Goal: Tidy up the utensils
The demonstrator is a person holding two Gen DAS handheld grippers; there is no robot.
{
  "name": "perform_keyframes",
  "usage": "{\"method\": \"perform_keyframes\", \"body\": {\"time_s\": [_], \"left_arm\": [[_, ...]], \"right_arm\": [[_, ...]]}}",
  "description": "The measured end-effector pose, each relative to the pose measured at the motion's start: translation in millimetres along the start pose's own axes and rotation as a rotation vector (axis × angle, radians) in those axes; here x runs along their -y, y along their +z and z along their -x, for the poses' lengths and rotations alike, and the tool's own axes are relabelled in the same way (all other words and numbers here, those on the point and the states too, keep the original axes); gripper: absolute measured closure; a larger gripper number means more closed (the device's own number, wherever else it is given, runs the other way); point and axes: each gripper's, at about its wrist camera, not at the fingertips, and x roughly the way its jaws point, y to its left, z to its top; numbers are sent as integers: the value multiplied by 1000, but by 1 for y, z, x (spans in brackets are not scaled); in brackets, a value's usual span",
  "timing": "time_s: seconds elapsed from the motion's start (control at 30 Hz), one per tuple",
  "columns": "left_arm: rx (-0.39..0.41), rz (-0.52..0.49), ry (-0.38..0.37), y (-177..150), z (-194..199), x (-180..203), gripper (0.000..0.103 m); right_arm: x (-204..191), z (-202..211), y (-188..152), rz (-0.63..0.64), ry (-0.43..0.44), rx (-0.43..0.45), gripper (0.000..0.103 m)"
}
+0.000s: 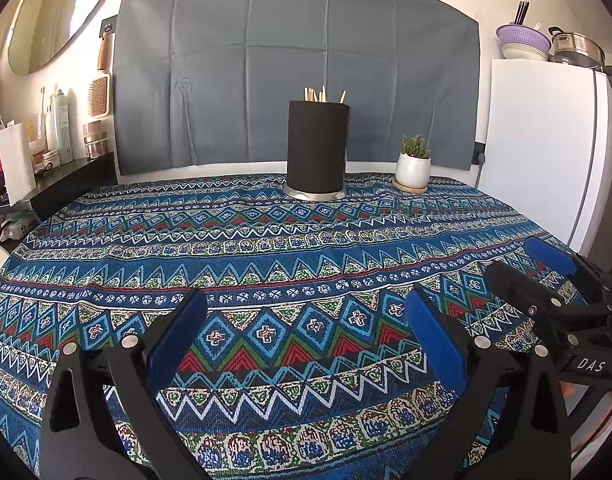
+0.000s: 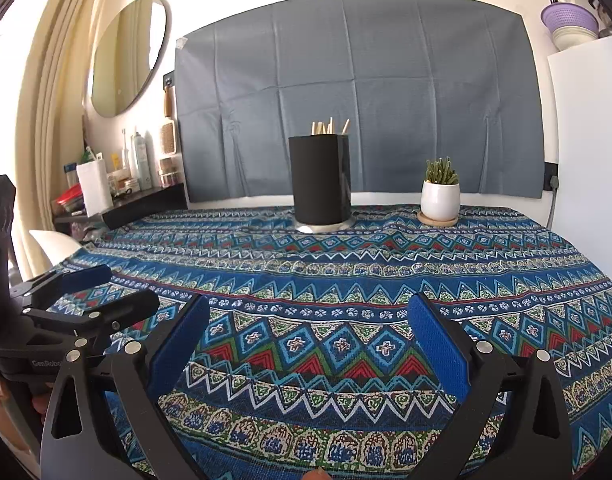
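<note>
- Left gripper [image 1: 306, 320]: lower centre of the left wrist view; blue-padded fingers [image 1: 177, 344] spread wide, holding nothing, above the patterned tablecloth [image 1: 306, 240].
- Black utensil holder [image 1: 318, 146]: upper centre, far side of the counter; wooden utensil handles [image 1: 324, 94] stand upright in it.
- Potted cactus [image 1: 414, 164]: right of the holder, apart from it.
- Right gripper [image 2: 308, 322]: lower centre of its own view; fingers wide, empty.
- Step: no loose utensils visible on the cloth; sorting appears finished or not begun. The next move likely calls for locating any remaining utensil.

Lower parts of wooden utensils [image 1: 324, 94] hidden inside black holder [image 1: 317, 148].
</note>
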Motion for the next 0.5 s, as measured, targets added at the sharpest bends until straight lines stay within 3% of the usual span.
{"method": "perform_keyframes", "body": {"time_s": [0.5], "left_arm": [[-3, 8, -7, 0, 0, -1, 6]], "right_arm": [[-1, 0, 0, 0, 2, 0, 8]]}}
